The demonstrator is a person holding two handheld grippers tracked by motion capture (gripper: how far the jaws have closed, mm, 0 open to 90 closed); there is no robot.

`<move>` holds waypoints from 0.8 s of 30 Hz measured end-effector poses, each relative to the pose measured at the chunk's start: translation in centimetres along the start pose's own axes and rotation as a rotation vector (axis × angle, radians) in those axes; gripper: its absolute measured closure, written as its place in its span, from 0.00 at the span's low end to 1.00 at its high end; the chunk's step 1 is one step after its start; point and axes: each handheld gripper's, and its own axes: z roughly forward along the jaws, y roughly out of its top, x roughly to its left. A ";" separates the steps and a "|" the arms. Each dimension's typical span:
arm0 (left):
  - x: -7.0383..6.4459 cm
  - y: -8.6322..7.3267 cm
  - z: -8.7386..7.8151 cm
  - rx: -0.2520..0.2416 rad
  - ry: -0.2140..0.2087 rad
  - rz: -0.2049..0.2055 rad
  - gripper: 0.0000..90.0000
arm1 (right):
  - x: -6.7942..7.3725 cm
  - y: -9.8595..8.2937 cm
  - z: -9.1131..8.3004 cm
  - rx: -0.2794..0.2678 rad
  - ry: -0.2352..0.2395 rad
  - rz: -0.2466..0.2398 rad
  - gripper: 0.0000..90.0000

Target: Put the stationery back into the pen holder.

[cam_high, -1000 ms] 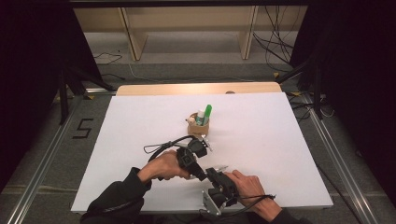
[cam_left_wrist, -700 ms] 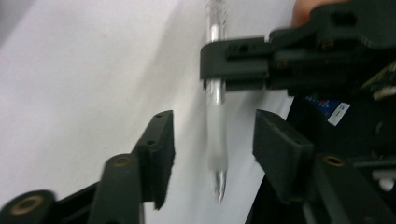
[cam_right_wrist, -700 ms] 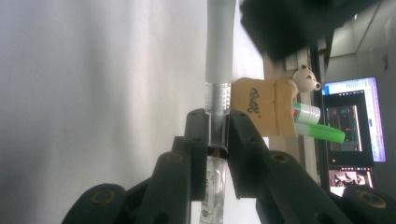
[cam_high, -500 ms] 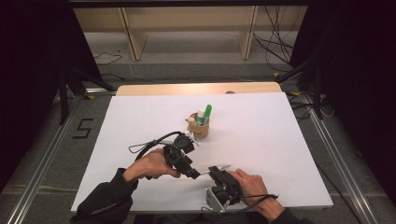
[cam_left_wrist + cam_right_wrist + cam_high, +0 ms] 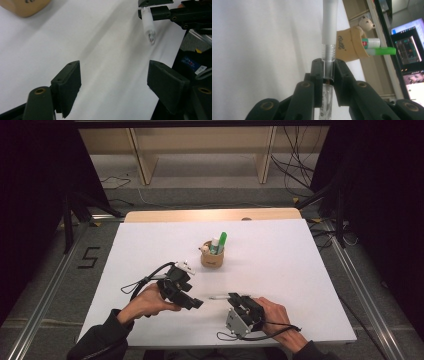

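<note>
White paper covers the surface [image 5: 300, 270], which carries everything here. From its centre, a tan cup [image 5: 212, 258] stands at about twelve o'clock, holding a green marker [image 5: 221, 241] and a smaller white tube; a little bear figure perches on its rim.

Toward six o'clock sit the two hand-held tools. The left gripper [image 5: 181, 290] lies at roughly seven o'clock from the cup, its fingers [image 5: 67, 82] spread wide with nothing between them. The right gripper [image 5: 239, 299] lies at about five o'clock from the cup, its fingers [image 5: 319, 72] pinching a pen [image 5: 329, 37] near the silver collar, where the white barrel meets the clear section.

The pen is the smallest piece and the one that matters. In the high view its long axis [image 5: 220, 296] runs nearly level across the surface, its free end reaching out to nine o'clock from the right gripper, straight toward the open left fingers. In the left gripper view that free end [image 5: 149, 27] hangs at about one o'clock, above and beyond the right-hand finger, apart from it. Judging by this, the left gripper is the nearer free tool and would have to swing up toward one o'clock to close on the barrel.
</note>
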 end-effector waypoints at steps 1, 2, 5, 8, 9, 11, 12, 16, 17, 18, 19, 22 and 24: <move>0.1 -0.2 -0.1 -0.019 0.013 0.003 0.27 | -0.3 -0.1 0.0 -0.009 0.006 0.032 0.88; 0.2 -0.4 -0.2 -0.036 0.015 -0.007 0.27 | -0.5 -0.2 0.0 -0.010 0.006 0.087 0.88; 0.5 -1.0 -0.4 -0.081 0.035 -0.014 0.25 | -1.6 -0.7 0.0 -0.030 0.025 0.206 0.88; 0.7 -1.6 -0.5 -0.129 0.055 -0.031 0.24 | -2.8 -1.2 0.0 -0.070 0.067 0.371 0.88; 0.8 -1.8 -0.6 -0.147 0.058 -0.035 0.23 | -3.2 -1.4 0.1 -0.082 0.080 0.425 0.88; 1.0 -2.1 -0.9 -0.188 0.069 -0.042 0.22 | -4.0 -1.8 0.1 -0.110 0.107 0.532 0.88; 1.0 -2.4 -1.0 -0.217 0.078 -0.047 0.22 | -4.5 -2.0 0.1 -0.124 0.120 0.592 0.88; 1.4 -3.4 -1.5 -0.288 0.127 -0.072 0.22 | -6.6 -2.7 0.6 -0.199 0.179 0.849 0.88; 1.5 -3.6 -1.6 -0.305 0.130 -0.077 0.22 | -7.1 -2.9 0.9 -0.226 0.184 0.900 0.88; 1.6 -3.8 -1.7 -0.319 0.134 -0.084 0.22 | -7.5 -3.0 1.1 -0.245 0.189 0.948 0.88; 1.6 -4.0 -1.9 -0.335 0.144 -0.088 0.22 | -8.0 -3.1 1.5 -0.260 0.192 0.987 0.88; 1.8 -4.6 -2.2 -0.375 0.159 -0.101 0.22 | -9.1 -3.2 2.7 -0.288 0.187 1.102 0.88; 1.9 -5.0 -2.4 -0.394 0.170 -0.115 0.22 | -9.8 -3.3 3.7 -0.308 0.178 1.176 0.88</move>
